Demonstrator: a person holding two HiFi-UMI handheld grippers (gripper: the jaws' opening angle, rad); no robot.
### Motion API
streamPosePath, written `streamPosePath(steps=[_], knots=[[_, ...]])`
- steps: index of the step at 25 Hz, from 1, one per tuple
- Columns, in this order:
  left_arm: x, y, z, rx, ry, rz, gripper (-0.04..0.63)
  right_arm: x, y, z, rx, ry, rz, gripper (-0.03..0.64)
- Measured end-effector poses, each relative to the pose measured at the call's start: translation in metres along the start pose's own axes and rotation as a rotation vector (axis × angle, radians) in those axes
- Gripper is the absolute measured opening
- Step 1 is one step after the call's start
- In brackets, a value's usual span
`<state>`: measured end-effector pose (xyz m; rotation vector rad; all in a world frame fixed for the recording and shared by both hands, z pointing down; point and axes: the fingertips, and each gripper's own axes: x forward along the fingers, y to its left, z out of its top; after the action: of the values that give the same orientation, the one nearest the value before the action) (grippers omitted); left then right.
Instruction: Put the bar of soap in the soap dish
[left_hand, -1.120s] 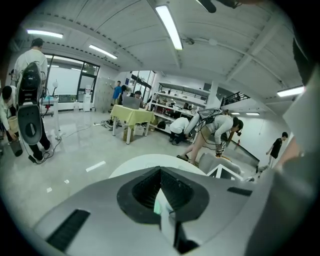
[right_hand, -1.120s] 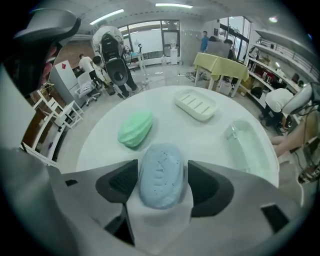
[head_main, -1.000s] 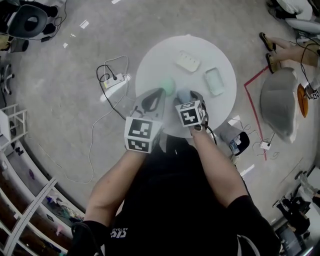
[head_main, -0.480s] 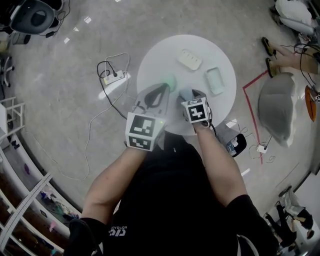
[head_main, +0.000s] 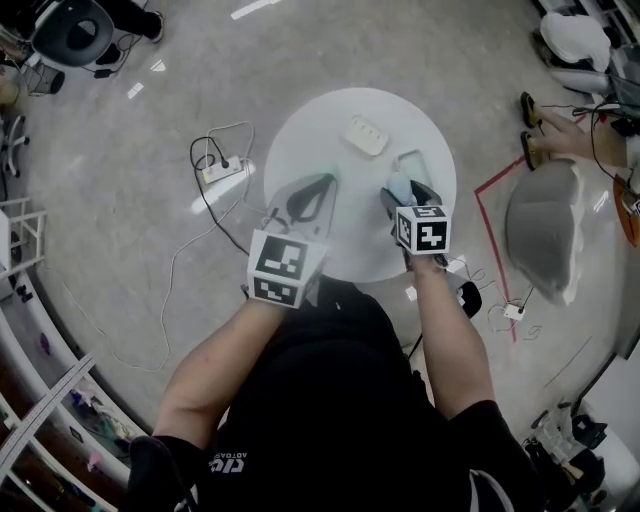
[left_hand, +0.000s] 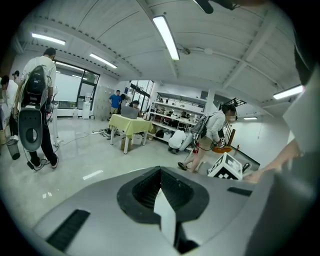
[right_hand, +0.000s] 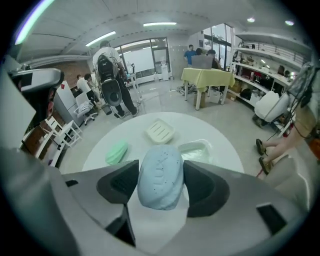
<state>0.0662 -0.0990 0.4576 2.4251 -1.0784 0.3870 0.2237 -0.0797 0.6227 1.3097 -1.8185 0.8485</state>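
My right gripper is shut on a pale blue bar of soap. In the head view this right gripper hangs over the right part of the round white table. Just beyond it lies a pale green soap dish, partly hidden in the head view. A cream ridged soap dish sits farther back. A green bar of soap lies on the table to the left. My left gripper is shut and empty, and its own view looks up into the room.
A white power strip with a black cable lies on the floor left of the table. Red tape, a grey shell-shaped object and a person's sandalled feet are to the right. Several people stand about in the room.
My right gripper has carried the blue soap to the right, up to the pale green dish. The left gripper has stayed about where it was.
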Motion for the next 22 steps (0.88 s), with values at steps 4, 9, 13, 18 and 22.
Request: streamPosePath(steps=[4, 9, 13, 18, 22], knots=[[0.007, -0.008, -0.003, 0.011, 0.017, -0.002, 0.009, 0.001, -0.050, 0.011, -0.031, 0.010, -0.048, 0.293], [0.014, -0.011, -0.006, 0.006, 0.035, 0.021, 0.009, 0.018, -0.079, 0.013, -0.122, 0.087, -0.034, 0.293], [0.018, -0.011, -0.006, -0.001, 0.039, 0.044, 0.009, 0.031, -0.084, 0.007, -0.170, 0.135, -0.012, 0.293], [0.020, -0.005, -0.004, -0.018, 0.037, 0.075, 0.009, 0.039, -0.083, 0.005, -0.275, 0.174, -0.002, 0.295], [0.018, -0.006, -0.004, -0.023, 0.036, 0.083, 0.009, 0.037, -0.080, 0.002, -0.353, 0.193, -0.009, 0.295]])
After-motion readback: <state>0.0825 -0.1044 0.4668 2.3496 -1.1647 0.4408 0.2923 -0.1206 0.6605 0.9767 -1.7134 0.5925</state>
